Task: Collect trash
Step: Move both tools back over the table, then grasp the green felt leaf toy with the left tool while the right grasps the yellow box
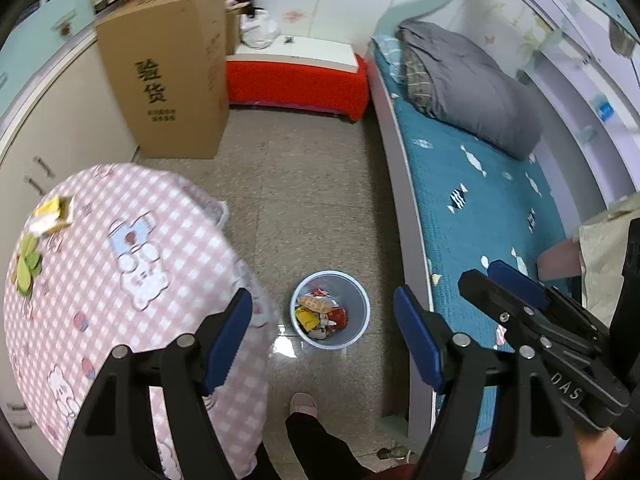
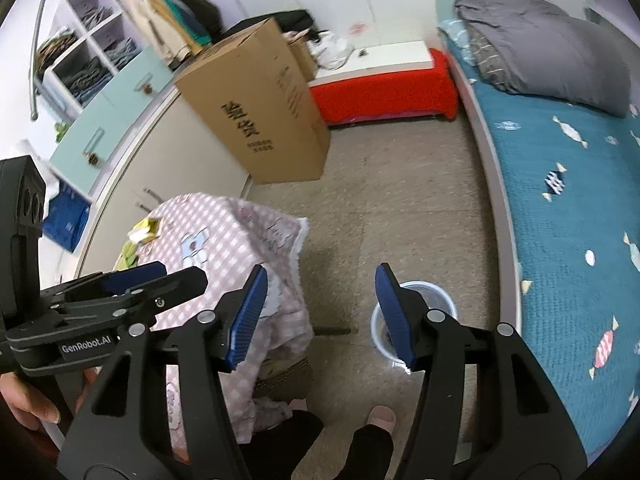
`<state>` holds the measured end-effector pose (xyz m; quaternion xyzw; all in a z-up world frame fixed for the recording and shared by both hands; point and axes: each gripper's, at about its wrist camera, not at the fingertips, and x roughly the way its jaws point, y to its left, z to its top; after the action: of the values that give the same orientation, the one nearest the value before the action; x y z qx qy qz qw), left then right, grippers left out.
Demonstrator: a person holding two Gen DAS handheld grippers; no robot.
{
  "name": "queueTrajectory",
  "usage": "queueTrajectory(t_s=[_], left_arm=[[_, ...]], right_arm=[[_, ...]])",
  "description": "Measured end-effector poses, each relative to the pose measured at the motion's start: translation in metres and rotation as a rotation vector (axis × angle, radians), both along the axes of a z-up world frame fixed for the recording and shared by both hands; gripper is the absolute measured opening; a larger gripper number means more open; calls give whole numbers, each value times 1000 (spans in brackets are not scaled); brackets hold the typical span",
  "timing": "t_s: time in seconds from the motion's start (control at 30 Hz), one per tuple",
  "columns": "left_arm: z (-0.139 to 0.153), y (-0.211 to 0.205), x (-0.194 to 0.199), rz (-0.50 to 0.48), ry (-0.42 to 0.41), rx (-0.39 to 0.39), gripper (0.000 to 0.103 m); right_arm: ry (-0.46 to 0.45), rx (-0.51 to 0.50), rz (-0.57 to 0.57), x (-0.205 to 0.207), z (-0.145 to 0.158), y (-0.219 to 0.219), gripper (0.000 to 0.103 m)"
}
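Both claws wide open with nothing between the pads: left gripper (image 1: pixel 322 336) and right gripper (image 2: pixel 320 314) hanging over the floor. Trash bin (image 1: pixel 330 309) down there between the pink checked table (image 1: pixel 120 280) and the bed (image 1: pixel 480 200), already holding wrappers. Couple more scraps (image 1: pixel 52 214) sitting on the tabletop's far edge.

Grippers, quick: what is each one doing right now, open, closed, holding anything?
Left gripper: open, nothing between its fingers, above the trash bin.
Right gripper: open, empty.
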<state>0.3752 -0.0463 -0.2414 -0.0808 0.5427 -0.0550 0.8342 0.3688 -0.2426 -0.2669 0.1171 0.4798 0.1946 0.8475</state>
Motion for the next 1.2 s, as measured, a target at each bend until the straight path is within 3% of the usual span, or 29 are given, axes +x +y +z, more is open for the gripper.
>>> queueTrajectory(t_s=[0.23,0.53,0.73,0.93,1.2], left_arm=[[-12,88,-22,142,26,-10,72],[-40,264,-52,427,70,-47,72],[-61,374,-58,545,97,-22,72],[-93,441,-39,548,126,2,72],[-124,469,-12,492,137,-4,72]], right_arm=[[29,6,133,6,-6,87,56],[70,-20,327,8,-24,242,56],[83,-41,385,18,-40,333,63],[81,-79,382,39,-60,404,72],[102,-89,330,72,-80,466,80]])
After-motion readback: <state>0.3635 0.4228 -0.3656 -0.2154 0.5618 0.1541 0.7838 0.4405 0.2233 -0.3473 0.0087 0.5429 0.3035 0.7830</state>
